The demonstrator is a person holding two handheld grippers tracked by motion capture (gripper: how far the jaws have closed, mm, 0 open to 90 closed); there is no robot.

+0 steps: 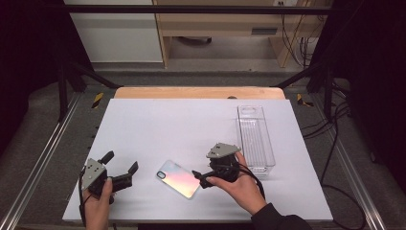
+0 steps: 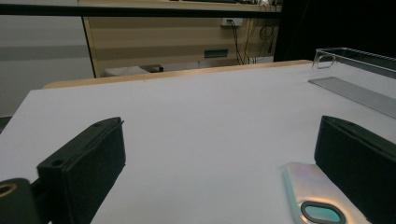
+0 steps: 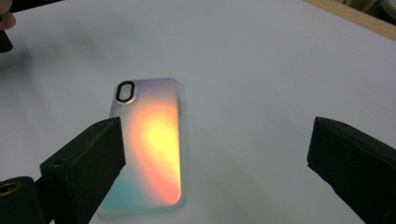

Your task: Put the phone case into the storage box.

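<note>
Iridescent phone case flat on the table between two wide-open grippers, left and right, untouched

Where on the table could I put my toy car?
The widest bare patch is the white sheet beyond the phone case, left of the clear bin. Near the front it is crowded: left gripper, case, right gripper.

- Left hand-held gripper: black body, grey three-cornered plate on top, two blocky black jaws.
- Right hand-held gripper: black, same grey plate, a black cable looping behind it.
- Dark sleeve on the right forearm.
</note>
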